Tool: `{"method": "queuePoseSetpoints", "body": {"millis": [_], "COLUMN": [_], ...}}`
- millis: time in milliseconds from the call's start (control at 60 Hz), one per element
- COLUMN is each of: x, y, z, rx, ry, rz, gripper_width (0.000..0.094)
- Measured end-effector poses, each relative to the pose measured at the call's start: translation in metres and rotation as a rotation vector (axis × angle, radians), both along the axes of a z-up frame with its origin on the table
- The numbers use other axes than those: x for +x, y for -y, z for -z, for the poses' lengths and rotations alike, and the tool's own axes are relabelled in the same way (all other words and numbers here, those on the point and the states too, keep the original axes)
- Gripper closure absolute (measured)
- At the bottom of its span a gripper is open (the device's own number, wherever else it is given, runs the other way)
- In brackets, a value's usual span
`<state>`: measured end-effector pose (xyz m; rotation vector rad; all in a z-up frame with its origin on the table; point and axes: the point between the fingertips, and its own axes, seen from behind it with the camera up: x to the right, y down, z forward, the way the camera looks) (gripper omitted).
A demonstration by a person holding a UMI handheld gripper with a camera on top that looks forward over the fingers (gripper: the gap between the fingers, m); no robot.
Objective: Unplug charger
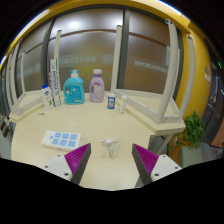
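Note:
A white power strip (62, 140) with bluish sockets lies flat on the beige table (100, 120), ahead of my left finger. A small whitish object (110, 146), too small to identify, lies on the table just ahead of the fingers, between their lines. My gripper (112, 162) is open and holds nothing. Its magenta pads (79, 160) stand wide apart, low over the table's near part. I cannot make out a plug or cable in the strip.
At the table's far edge stand a blue bottle (74, 90), a pink bottle (97, 87), a tall white tube (54, 78) and small items (112, 101). White chair frames (170, 100) stand at the right, with a green plant (192, 128) beyond.

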<state>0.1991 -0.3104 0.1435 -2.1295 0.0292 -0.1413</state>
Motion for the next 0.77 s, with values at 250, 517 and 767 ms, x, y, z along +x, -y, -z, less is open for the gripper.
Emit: {"method": "queuePoseSetpoints", "body": {"millis": [250,517,767], "x": [-0.037,-0.071,-0.075], "y": [0.174,0.283,0.307], "z": [-0.087,-0.112,-0.126], "rx": [0.031,0.032,0.058], "ry": [0.026,0.029,0.045], "rz": [0.033,0.040,0.046], "gripper_width": [0.0086,0.0086,0.0087]}}
